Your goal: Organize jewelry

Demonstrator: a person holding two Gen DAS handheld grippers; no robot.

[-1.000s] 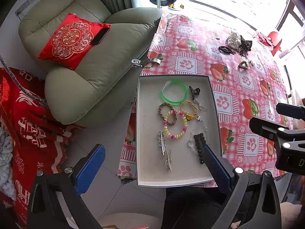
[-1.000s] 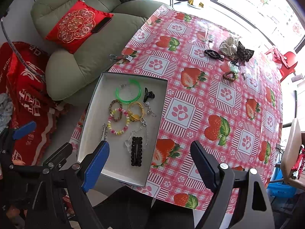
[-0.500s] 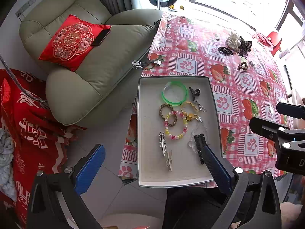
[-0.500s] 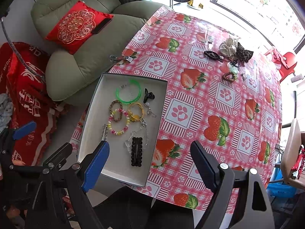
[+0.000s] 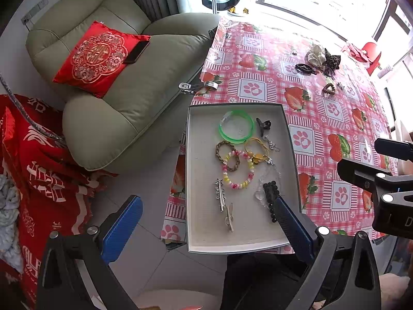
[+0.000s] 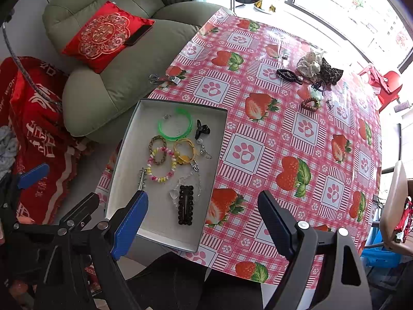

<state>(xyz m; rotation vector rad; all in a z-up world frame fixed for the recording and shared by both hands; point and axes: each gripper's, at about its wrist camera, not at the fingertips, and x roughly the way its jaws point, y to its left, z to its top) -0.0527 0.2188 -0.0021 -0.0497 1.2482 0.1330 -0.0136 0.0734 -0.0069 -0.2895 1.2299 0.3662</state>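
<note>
Grippers idle: nothing has changed in the last second. Left gripper (image 5: 206,222) hangs above the tray (image 6: 124,155), fingers apart, empty. Tray holds bracelets and clips. Right gripper (image 6: 204,211) also spread wide, empty. Hair ties (image 6: 317,69) sit far across the table (image 6: 271,134), unsorted; likely next pickup.

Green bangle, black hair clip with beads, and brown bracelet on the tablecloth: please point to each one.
Green bangle (image 6: 175,126): right wrist view, on its ring.
Black hair clip (image 6: 185,205): right wrist view, its middle.
Brown bracelet (image 6: 310,104): right wrist view, on its band.
</note>
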